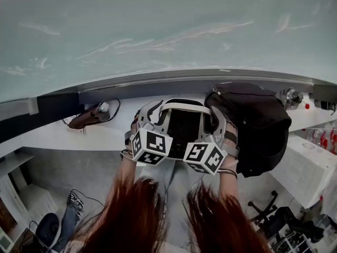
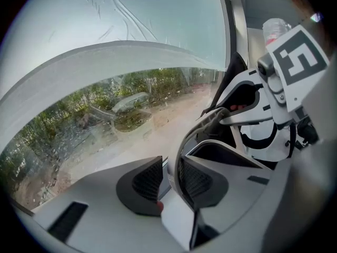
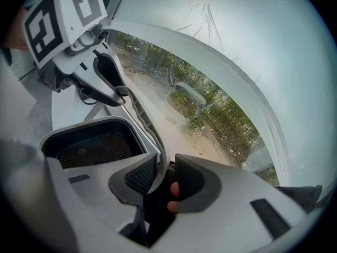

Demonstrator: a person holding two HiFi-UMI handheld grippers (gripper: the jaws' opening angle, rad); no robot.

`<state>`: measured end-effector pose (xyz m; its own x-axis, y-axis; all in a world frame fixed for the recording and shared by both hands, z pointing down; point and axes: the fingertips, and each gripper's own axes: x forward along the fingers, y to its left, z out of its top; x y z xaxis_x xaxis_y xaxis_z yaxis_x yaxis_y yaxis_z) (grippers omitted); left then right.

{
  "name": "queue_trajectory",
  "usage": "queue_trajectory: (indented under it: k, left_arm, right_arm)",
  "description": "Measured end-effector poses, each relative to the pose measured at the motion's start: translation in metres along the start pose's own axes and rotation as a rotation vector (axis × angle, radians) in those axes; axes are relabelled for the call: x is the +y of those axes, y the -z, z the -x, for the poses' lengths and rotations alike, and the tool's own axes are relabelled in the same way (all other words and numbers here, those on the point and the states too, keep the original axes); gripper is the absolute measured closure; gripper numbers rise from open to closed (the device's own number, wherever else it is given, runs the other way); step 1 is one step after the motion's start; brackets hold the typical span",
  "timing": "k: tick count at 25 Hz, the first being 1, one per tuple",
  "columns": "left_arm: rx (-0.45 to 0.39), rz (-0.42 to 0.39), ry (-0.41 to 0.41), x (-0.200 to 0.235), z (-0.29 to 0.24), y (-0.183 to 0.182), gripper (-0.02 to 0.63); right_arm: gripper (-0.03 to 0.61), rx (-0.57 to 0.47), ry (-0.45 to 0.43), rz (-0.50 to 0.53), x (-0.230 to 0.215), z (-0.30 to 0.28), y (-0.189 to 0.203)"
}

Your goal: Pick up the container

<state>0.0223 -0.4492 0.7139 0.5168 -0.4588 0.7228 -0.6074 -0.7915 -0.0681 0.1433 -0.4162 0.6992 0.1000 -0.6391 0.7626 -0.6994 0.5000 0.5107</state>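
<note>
The container (image 1: 181, 125) is a white-and-grey plastic bin with a dark mesh inside and a curved handle. It is held up in front of the white ledge (image 1: 105, 136), below the window. My left gripper (image 1: 143, 121) grips its left rim and my right gripper (image 1: 218, 126) its right rim. In the left gripper view the thin white rim (image 2: 181, 141) stands between the jaws of the left gripper (image 2: 169, 181), which is shut on it. In the right gripper view the right gripper (image 3: 164, 175) is shut on the rim beside the mesh basin (image 3: 89, 144). A person's fingertips (image 3: 174, 194) show behind the pads.
A black bag (image 1: 258, 125) sits on the ledge just right of the container. A brown object with a cable (image 1: 87, 118) lies on the ledge at the left. A clear bottle (image 1: 289, 96) stands at the far right. A chair base (image 1: 266, 204) is on the floor below.
</note>
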Motion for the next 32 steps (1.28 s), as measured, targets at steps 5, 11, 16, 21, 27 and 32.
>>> queue_trajectory:
  k: [5,11,16,21,27,32]
  left_arm:
    - [-0.010,-0.011,-0.020,-0.003,0.001,-0.002,0.534]
    - [-0.016,-0.003,-0.036,-0.004,0.004,-0.002,0.535]
    - [-0.019,-0.003,-0.043,-0.005,0.007,-0.002,0.535]
    - [-0.028,-0.001,-0.048,-0.006,0.013,-0.001,0.535]
    - [-0.033,-0.003,-0.056,-0.011,0.023,0.000,0.535]
    - [-0.037,0.000,-0.077,-0.014,0.031,0.001,0.535]
  right_arm:
    - [0.471,0.005,0.017,-0.009,-0.001,0.000,0.001]
    - [0.491,-0.008,0.047,-0.003,0.000,0.003,0.000]
    - [0.503,-0.025,0.065,-0.003,0.002,0.006,-0.001]
    - [0.509,-0.043,0.070,-0.040,0.003,0.011,-0.002]
    - [0.512,-0.064,0.097,-0.045,0.005,0.022,-0.003]
    - [0.512,-0.071,0.124,-0.041,0.008,0.030,-0.002]
